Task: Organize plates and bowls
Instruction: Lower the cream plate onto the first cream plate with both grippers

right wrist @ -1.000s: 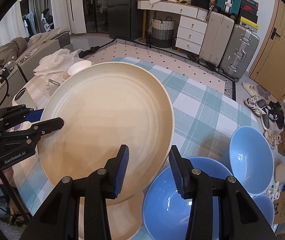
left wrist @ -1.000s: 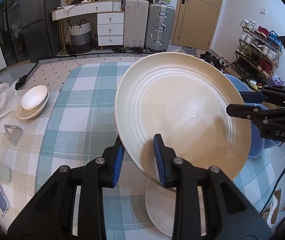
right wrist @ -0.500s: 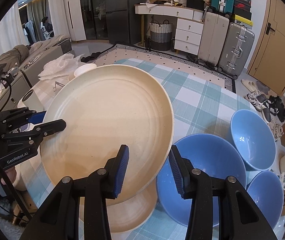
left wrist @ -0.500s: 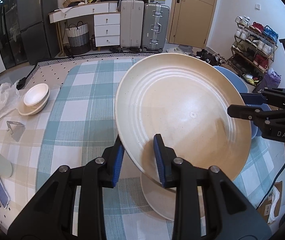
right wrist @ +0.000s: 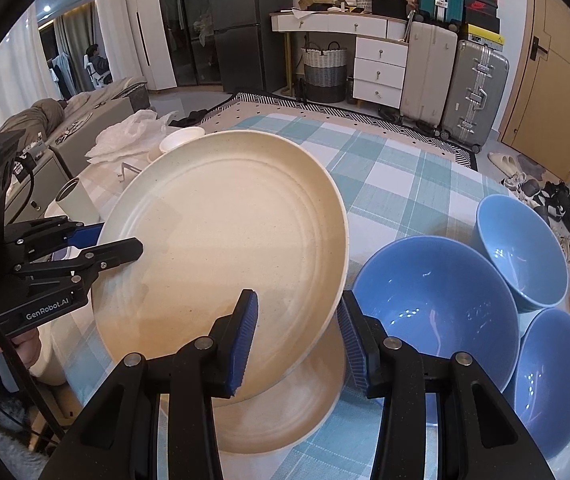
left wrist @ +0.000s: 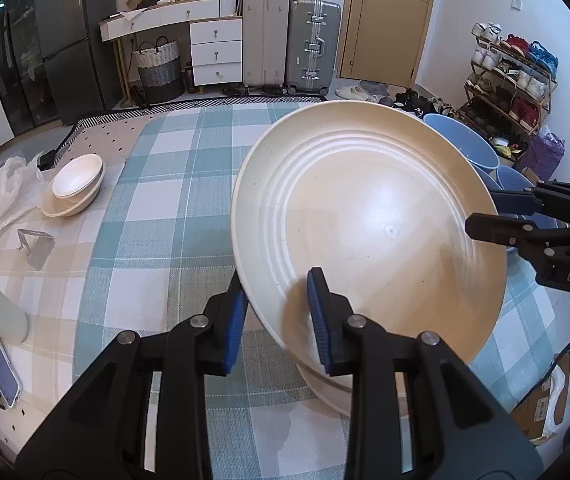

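- The large cream plate (left wrist: 369,228) is hanging tilted in the middle of both views, above the bench (left wrist: 157,216) with its checked cloth.
- The left gripper (left wrist: 279,316) is pinching the plate's near rim at the lower centre of the left wrist view, one blue pad under the rim and one on the upper face.
- The right gripper (right wrist: 295,336) is straddling the opposite rim at the lower centre of the right wrist view; its jaws are standing spread, and I cannot tell whether either pad is touching.
- A second cream plate (right wrist: 285,408) is lying flat on the bench directly below the held one, peeking out at the bottom of both frames.
- Judging by that, the coming move is turning on this vertical relation: the target is sitting straight beneath the grippers, so the plate probably needs levelling and lowering.
- Three blue bowls (right wrist: 433,312) are sitting just beside the lower plate, at the right of the right wrist view, close enough to be clipped.
- White bowls (left wrist: 75,182) are resting well apart, at the left of the left wrist view.
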Tool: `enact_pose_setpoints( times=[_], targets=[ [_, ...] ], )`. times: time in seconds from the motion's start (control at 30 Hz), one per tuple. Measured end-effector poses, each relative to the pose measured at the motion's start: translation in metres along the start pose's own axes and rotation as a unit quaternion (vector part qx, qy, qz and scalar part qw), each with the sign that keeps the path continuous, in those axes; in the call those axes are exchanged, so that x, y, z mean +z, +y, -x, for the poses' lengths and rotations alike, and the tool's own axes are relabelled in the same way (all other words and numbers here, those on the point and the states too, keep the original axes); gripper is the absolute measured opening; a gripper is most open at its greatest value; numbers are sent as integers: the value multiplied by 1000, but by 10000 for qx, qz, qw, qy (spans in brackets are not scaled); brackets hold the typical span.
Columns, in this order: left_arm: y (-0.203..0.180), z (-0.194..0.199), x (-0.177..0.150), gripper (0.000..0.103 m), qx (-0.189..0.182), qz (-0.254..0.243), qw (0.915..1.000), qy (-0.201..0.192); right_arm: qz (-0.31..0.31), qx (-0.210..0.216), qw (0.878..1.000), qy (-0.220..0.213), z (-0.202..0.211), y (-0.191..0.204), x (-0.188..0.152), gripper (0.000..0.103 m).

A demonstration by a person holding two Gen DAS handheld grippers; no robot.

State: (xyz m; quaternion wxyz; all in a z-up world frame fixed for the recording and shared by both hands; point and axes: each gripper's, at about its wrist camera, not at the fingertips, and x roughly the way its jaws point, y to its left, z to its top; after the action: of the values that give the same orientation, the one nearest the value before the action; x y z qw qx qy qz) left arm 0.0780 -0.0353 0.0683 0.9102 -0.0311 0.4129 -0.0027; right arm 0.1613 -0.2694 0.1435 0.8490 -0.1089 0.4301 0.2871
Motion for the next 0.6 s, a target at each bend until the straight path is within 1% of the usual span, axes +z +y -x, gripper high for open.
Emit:
enact_pose_setpoints(
  times=[0.37,0.5,0.6],
  targets=[
    [-10,-16,-15,27,-85,-198,9997,134,-269,-41,9996,26,5,-3,-29,42],
    [-10,-23,-21,27,-72,-267,9994,197,-335,-79,9994,80,1,-1,-41,43],
    [-9,-28,-25,27,-68,-302,9993,215,-433,-33,9990,92,-2,-2,-47,42]
  ],
)
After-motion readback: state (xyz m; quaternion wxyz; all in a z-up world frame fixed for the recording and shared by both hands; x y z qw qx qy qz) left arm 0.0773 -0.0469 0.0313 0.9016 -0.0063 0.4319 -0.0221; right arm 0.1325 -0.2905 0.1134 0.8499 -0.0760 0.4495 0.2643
